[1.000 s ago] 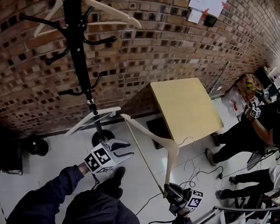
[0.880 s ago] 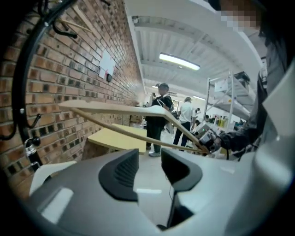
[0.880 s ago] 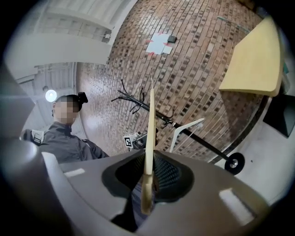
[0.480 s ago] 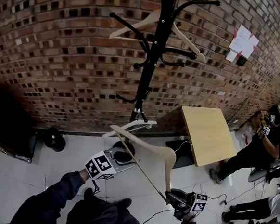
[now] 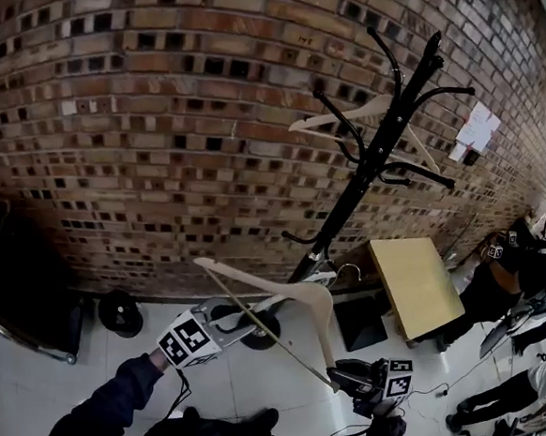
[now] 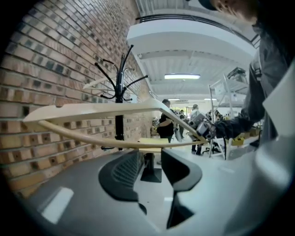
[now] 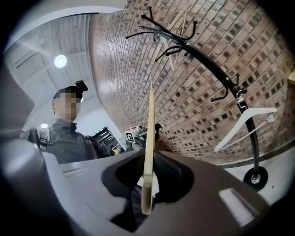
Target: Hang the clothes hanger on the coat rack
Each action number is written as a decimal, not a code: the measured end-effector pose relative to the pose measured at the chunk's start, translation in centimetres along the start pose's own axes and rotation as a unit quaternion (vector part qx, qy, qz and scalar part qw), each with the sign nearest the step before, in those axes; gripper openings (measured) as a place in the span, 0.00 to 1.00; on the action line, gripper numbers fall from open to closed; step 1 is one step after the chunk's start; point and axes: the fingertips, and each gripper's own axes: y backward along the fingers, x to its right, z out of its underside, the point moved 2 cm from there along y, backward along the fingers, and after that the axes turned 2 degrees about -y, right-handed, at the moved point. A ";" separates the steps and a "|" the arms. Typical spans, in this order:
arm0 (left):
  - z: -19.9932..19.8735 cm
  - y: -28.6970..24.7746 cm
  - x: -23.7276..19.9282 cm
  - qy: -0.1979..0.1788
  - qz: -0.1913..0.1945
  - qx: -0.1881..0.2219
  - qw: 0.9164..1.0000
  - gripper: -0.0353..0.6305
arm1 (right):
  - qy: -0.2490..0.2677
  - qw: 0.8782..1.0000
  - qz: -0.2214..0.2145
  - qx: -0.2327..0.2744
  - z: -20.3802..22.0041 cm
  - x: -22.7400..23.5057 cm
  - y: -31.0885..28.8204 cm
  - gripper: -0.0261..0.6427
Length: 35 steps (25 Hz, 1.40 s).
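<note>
A pale wooden clothes hanger (image 5: 281,291) hangs in the air in front of the brick wall. My right gripper (image 5: 347,376) is shut on the tip of one of its arms; in the right gripper view the hanger (image 7: 149,138) stands edge-on between the pads of that gripper (image 7: 148,162). My left gripper (image 5: 232,315) stands open just under the hanger's lower bar (image 6: 115,142), and nothing sits between the fingertips of that gripper (image 6: 150,154). The black coat rack (image 5: 371,168) rises to the right of the hanger, a little beyond it.
Two pale hangers hang on the rack, one high (image 5: 356,120) and one low (image 5: 317,275). A yellow table (image 5: 418,282) stands right of the rack's base. People (image 5: 509,269) work at the far right. A black round object (image 5: 120,313) lies by the wall.
The head view has swung left, so the rack now sits right of centre. Both grippers and the hanger have moved up toward the wall; the left gripper now reaches under the hanger's bar.
</note>
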 end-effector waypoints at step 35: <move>-6.0 -6.7 -24.5 -0.056 0.204 0.092 0.973 0.26 | 0.040 0.978 0.198 0.048 -18.1 5.8 -10.9 0.13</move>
